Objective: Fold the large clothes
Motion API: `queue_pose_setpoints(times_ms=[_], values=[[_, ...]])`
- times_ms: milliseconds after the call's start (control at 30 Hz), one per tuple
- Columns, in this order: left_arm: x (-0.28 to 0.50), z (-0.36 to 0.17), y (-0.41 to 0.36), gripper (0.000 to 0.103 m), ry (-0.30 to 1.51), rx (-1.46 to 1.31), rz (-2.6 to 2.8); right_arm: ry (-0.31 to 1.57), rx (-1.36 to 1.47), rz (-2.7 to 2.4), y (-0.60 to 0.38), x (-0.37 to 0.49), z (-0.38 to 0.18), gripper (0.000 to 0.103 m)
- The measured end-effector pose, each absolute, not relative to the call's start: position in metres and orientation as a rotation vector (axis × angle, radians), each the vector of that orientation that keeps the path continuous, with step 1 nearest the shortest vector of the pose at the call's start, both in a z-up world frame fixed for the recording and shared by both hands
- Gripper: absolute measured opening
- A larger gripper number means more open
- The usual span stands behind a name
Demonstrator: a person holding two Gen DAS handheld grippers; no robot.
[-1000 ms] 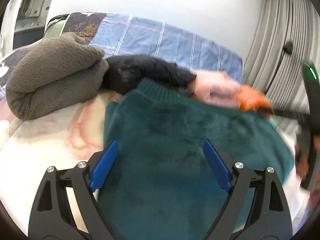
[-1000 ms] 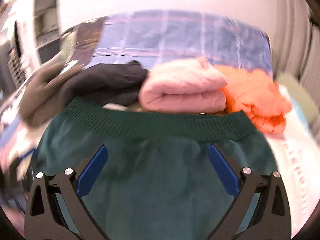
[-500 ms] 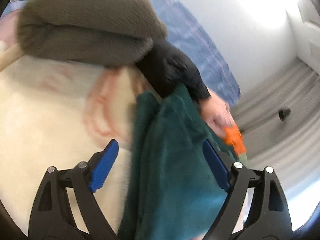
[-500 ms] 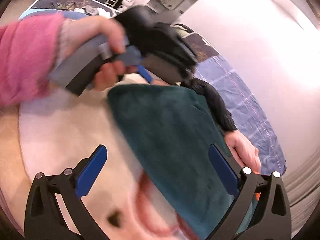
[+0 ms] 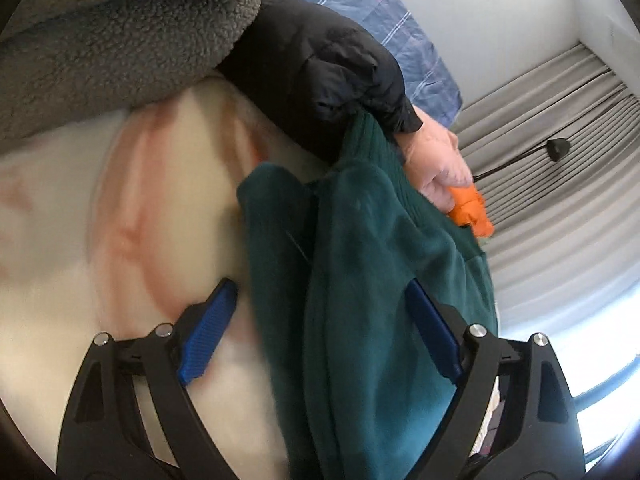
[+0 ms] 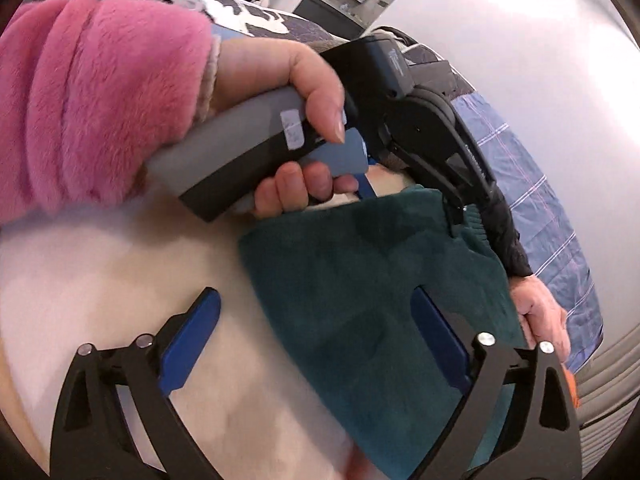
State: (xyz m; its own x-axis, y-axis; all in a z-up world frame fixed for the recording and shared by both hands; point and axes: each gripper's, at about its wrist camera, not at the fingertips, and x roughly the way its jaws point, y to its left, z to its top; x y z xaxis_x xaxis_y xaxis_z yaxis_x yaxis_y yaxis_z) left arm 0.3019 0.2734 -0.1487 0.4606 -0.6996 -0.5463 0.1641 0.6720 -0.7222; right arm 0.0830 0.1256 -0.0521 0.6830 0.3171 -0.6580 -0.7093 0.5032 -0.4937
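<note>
Lying lengthwise away from both wide-open claws, the green sweater (image 5: pixel 372 280) edge sits between the left claw (image 5: pixel 320 336) pads.

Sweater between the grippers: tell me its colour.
Dark teal green, a plush sweater with a ribbed hem; the left wrist view shows it best.

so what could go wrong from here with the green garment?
Both grippers, left and right, stand open at the edge of the green fleece, so a closing jaw may catch only one layer. The black jacket touches the fleece's ribbed hem and could get dragged along.
</note>
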Motion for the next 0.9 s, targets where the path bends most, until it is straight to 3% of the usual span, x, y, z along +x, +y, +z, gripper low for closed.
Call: queue_pose_setpoints(times_ms=[33, 133, 167, 200, 300, 633, 900], values=[[0.304, -0.148, 0.274, 0.085, 0.95, -0.644, -0.587, 0.532, -0.827, 0.652, 0.131, 0.085, -0.056, 0.09], [0.31, -0.15, 0.278, 0.065, 0.945, -0.637, -0.561, 0.524, -0.792, 0.628, 0.139, 0.091, -0.056, 0.065], [0.312, -0.152, 0.279, 0.05, 0.942, -0.656, -0.556, 0.523, -0.777, 0.618, 0.141, 0.092, -0.056, 0.052], [0.312, -0.153, 0.281, 0.042, 0.936, -0.688, -0.571, 0.517, -0.758, 0.611, 0.142, 0.092, -0.053, 0.042], [0.309, -0.14, 0.274, 0.033, 0.923, -0.641, -0.535, 0.506, -0.658, 0.61, 0.133, 0.088, -0.035, 0.023], [0.296, -0.026, 0.228, 0.029, 0.825, -0.495, -0.521, 0.472, -0.135, 0.621, 0.031, 0.102, 0.063, 0.019], [0.292, 0.079, 0.098, 0.029, 0.725, -0.305, -0.578, 0.365, 0.18, 0.575, -0.092, 0.097, 0.116, 0.018]])
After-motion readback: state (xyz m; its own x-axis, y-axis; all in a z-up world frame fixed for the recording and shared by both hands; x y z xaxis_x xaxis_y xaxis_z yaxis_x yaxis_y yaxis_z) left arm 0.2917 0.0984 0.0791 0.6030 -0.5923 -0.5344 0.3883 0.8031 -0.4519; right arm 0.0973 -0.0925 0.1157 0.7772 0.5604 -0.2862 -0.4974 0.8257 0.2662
